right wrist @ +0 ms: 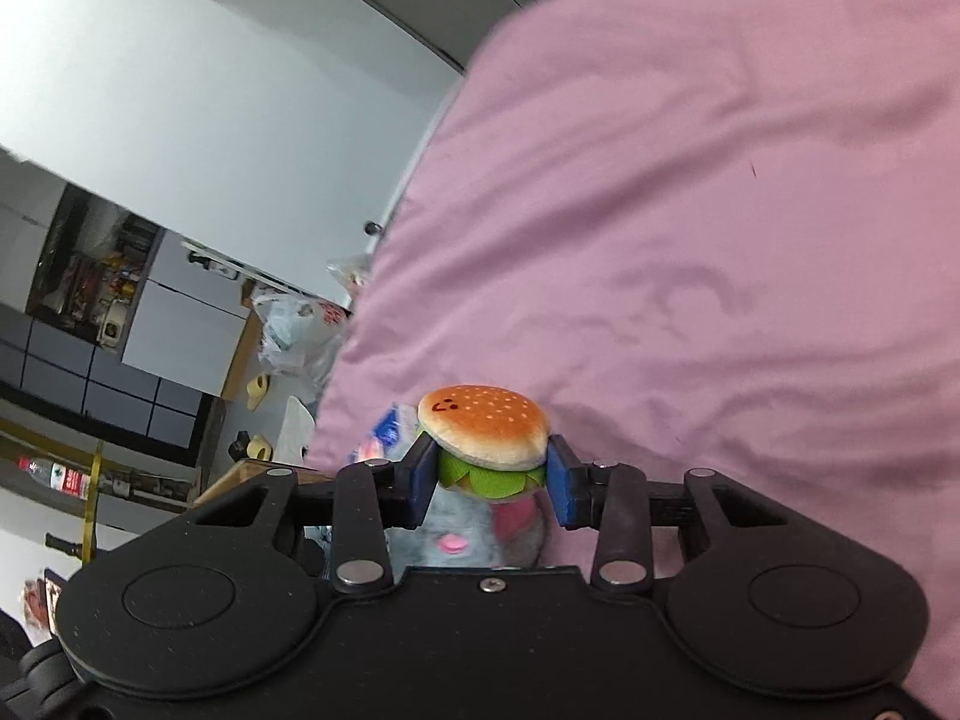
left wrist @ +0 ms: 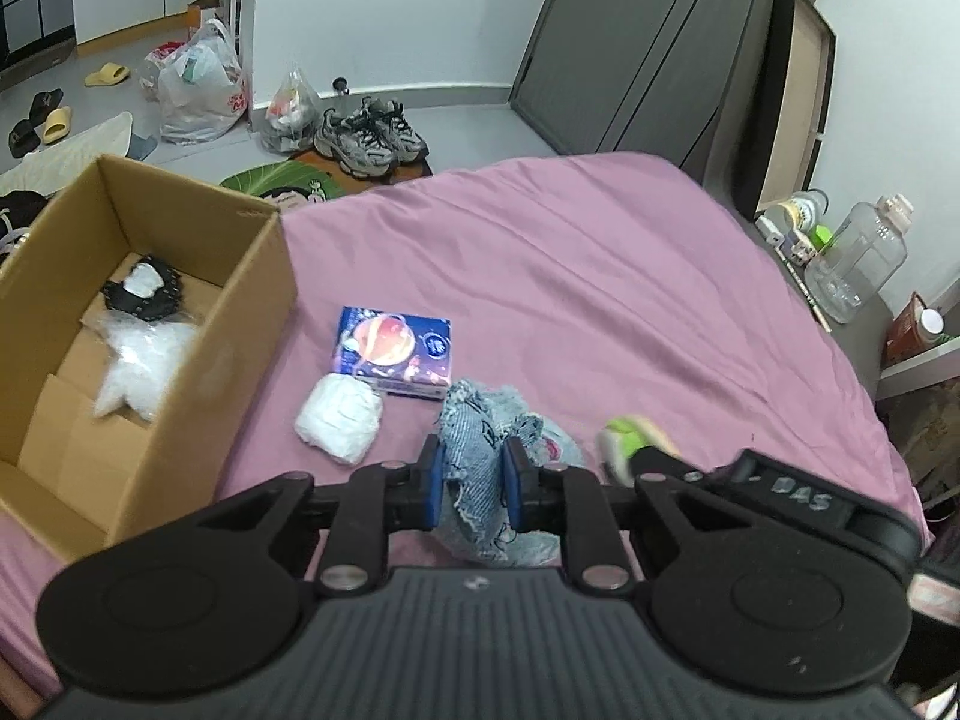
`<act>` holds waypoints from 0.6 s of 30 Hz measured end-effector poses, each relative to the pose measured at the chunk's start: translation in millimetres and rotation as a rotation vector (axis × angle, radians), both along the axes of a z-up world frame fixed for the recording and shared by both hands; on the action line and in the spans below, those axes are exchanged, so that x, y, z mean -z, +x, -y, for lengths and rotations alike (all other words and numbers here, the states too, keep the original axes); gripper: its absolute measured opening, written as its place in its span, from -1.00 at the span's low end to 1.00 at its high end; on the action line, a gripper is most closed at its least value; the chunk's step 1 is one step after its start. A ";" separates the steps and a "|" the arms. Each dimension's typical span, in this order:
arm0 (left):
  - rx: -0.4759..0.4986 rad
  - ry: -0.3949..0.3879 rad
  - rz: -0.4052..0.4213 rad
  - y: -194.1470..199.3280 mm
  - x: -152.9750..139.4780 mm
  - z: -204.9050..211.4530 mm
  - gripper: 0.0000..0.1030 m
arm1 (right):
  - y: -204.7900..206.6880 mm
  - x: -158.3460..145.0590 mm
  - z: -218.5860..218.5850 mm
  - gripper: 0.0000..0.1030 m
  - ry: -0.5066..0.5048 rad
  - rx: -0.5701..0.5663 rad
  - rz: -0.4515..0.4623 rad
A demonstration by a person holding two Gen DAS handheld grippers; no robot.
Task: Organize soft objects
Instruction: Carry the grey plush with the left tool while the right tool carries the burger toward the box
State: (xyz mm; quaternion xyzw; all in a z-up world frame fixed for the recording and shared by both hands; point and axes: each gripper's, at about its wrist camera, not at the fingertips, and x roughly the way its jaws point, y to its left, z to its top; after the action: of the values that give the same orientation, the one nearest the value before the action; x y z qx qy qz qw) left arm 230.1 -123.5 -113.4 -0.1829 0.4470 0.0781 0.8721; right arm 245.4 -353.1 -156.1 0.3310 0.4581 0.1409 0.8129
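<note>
My left gripper [left wrist: 474, 480] is shut on a piece of frayed denim cloth [left wrist: 477, 450] just above the pink bed [left wrist: 570, 276]. My right gripper [right wrist: 489, 480] is shut on a plush hamburger [right wrist: 483, 432] with a smiling face; it also shows blurred in the left wrist view [left wrist: 627, 438]. A grey plush with a pink nose [right wrist: 456, 540] lies under it. A white soft bundle [left wrist: 339, 417] and a blue box [left wrist: 396, 354] lie on the bed. An open cardboard box [left wrist: 240, 324] at the left holds a white bag [left wrist: 141, 366] and a black item [left wrist: 144, 294].
Sneakers [left wrist: 369, 132], plastic bags [left wrist: 198, 84] and slippers [left wrist: 108, 73] lie on the floor beyond the bed. A clear jug [left wrist: 858, 264] and jars stand on a side table at the right. Dark panels [left wrist: 648, 48] lean on the wall.
</note>
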 end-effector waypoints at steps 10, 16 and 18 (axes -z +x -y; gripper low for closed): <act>-0.034 0.001 0.059 -22.1 -27.0 -39.5 -0.64 | -10.9 -34.4 -34.9 -0.27 -0.080 -0.063 0.103; -0.052 0.004 0.076 -34.0 -36.3 -65.5 -0.63 | -18.6 -45.8 -65.6 -0.27 -0.130 -0.122 0.161; -0.064 0.007 0.077 -37.2 -37.9 -74.9 -0.63 | -22.3 -50.1 -74.5 -0.27 -0.139 -0.144 0.178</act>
State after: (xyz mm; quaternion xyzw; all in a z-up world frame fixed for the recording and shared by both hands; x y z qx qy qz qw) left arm 192.8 -48.6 -75.5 -0.1968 0.4067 0.1006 0.8864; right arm 223.1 -278.6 -106.0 0.2262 0.4152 0.1955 0.8592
